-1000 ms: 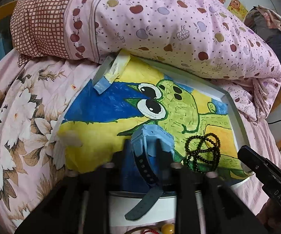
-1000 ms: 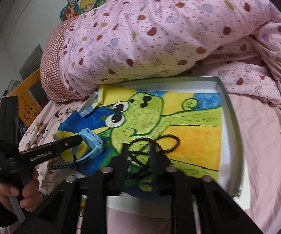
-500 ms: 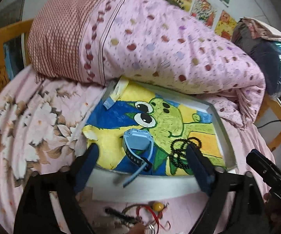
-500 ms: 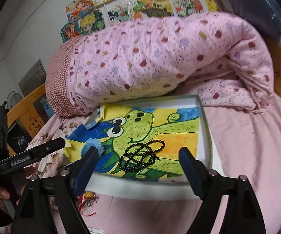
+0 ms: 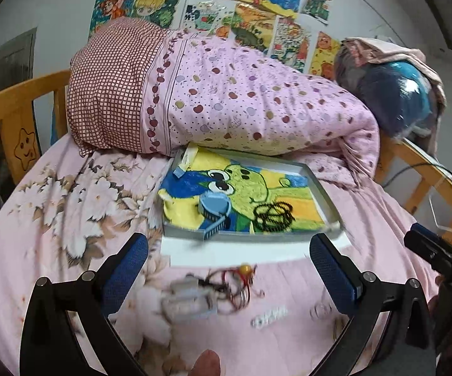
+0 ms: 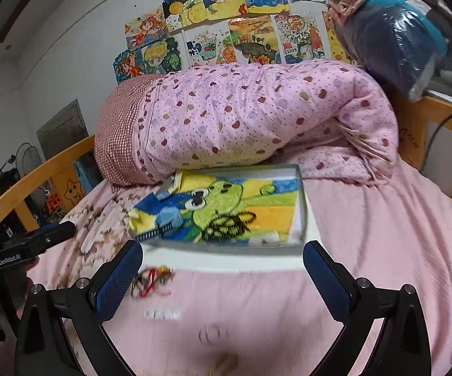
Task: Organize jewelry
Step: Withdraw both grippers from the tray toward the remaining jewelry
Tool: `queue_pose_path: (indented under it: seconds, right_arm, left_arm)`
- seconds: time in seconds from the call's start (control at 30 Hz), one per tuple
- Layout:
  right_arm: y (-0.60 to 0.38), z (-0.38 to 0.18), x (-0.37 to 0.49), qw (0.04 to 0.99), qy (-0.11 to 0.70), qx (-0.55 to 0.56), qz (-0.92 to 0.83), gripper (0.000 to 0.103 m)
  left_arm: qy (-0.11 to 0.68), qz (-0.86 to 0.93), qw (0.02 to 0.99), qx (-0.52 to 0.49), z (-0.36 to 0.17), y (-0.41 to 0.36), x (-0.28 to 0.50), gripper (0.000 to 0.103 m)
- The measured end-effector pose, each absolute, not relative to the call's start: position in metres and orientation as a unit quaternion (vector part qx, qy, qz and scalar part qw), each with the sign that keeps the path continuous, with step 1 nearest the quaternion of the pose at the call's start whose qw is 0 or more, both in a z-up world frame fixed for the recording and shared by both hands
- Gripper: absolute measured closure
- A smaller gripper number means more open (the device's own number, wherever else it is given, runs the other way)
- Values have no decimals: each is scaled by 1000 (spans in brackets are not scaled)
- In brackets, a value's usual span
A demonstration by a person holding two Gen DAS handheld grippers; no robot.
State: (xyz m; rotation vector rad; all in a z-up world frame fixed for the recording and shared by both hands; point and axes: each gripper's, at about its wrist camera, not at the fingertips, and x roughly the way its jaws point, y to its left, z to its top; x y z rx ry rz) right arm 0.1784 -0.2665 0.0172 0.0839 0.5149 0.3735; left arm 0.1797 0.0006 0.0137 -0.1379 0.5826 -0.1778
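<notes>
A shallow white tray lined with a frog drawing lies on the bed. In it lie a blue watch on the left and a black bead necklace on the right; both also show in the right wrist view, watch and necklace. My left gripper is open and empty, back from the tray. My right gripper is open and empty too. A red string tangle with a yellow bead and small white and clear pieces lie on the sheet in front of the tray.
A rolled pink quilt lies right behind the tray. Wooden bed rails run along both sides. A blue bagged bundle sits at the back right. The right gripper's body shows at the right edge of the left wrist view.
Both grippers let go, the left of the watch and the right of the bead necklace, opened wide and drew back from the tray. The watch and necklace stay in the tray.
</notes>
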Motion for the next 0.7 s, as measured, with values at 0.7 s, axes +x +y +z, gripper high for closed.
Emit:
queue_pose_path:
  seconds: [0.7]
  right_arm:
    - [-256, -65, 114, 914, 366, -42, 172, 0]
  left_arm:
    - [370, -103, 923, -8, -68, -7, 93, 2]
